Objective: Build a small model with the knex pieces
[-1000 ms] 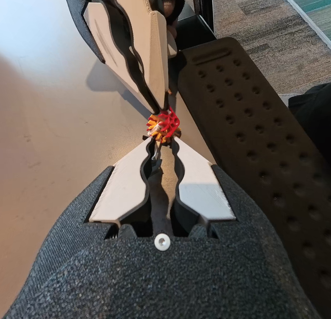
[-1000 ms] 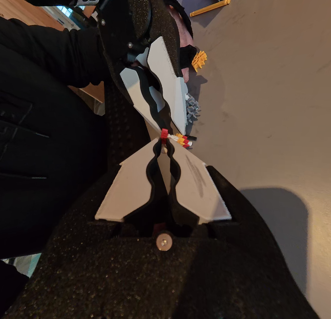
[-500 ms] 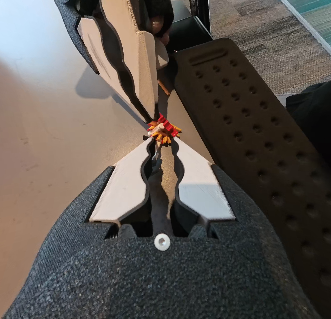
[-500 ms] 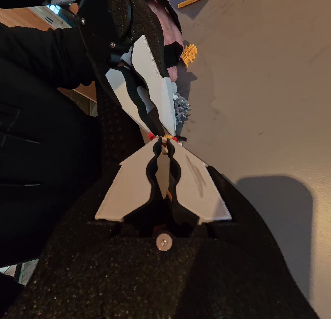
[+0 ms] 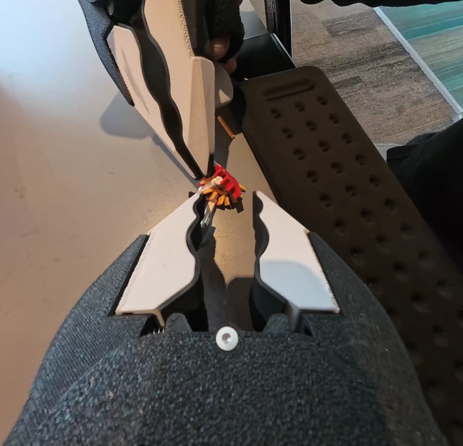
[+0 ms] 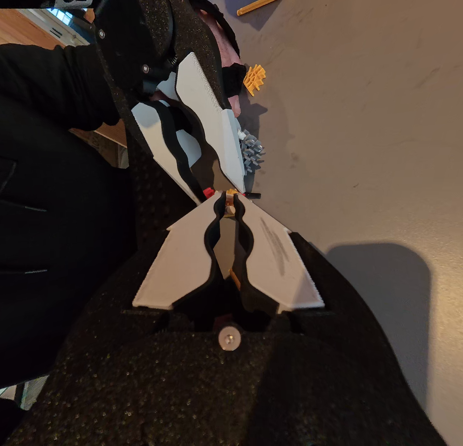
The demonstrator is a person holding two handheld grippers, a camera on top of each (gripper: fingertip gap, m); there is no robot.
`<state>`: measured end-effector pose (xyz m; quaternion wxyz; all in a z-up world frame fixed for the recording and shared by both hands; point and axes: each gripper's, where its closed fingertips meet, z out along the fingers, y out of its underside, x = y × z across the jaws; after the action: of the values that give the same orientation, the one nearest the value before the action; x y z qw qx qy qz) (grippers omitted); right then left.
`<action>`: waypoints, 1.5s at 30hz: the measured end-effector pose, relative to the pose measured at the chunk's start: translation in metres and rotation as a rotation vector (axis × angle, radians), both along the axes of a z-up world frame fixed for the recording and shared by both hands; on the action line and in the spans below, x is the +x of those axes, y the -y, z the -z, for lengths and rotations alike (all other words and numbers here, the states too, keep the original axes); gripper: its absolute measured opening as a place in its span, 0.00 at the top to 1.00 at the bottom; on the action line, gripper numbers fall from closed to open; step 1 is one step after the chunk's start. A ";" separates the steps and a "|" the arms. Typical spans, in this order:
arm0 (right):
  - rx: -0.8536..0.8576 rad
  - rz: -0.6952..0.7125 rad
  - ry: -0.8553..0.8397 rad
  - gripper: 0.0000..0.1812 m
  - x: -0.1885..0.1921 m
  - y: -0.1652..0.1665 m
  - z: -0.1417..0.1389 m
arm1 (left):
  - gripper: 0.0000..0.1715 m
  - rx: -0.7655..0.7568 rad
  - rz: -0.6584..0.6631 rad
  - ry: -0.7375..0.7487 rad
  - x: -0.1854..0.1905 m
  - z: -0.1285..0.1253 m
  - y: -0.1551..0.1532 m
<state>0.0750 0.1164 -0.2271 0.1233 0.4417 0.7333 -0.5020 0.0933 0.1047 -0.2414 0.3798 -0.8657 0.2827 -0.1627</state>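
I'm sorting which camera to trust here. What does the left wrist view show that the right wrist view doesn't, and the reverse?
Only the left wrist view: the black perforated pad beside the table, carpet, and a small tan rod lying free.

Only the right wrist view: a yellow rod, a yellow connector and a grey spiky cluster on the table.

Both: the red-and-orange connector cluster, the right gripper shut on it, the left gripper with jaws open, and the table.

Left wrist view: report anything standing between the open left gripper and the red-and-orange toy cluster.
Nothing visible does. The left gripper is open, with the red-and-orange toy cluster right at its fingertips and the gap clear. The right gripper grips the cluster from the far side, outside that gap.
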 end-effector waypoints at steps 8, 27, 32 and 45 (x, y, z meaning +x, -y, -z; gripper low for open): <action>-0.004 0.018 -0.003 0.98 -0.004 0.000 -0.001 | 0.85 0.008 -0.028 -0.017 -0.002 0.001 -0.004; 0.117 0.074 -0.054 0.88 -0.008 -0.001 0.003 | 0.87 0.005 -0.031 -0.003 -0.004 0.001 -0.006; 0.245 0.198 -0.153 0.80 -0.004 -0.020 -0.013 | 0.87 0.005 -0.031 -0.004 -0.004 0.001 -0.006; 0.248 0.359 -0.087 0.94 0.016 -0.005 0.003 | 0.87 0.007 -0.035 -0.006 -0.005 0.001 -0.006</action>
<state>0.0906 0.1212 -0.2298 -0.0549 0.5548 0.7037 -0.4405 0.0882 0.1106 -0.2427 0.3850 -0.8696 0.2691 -0.1523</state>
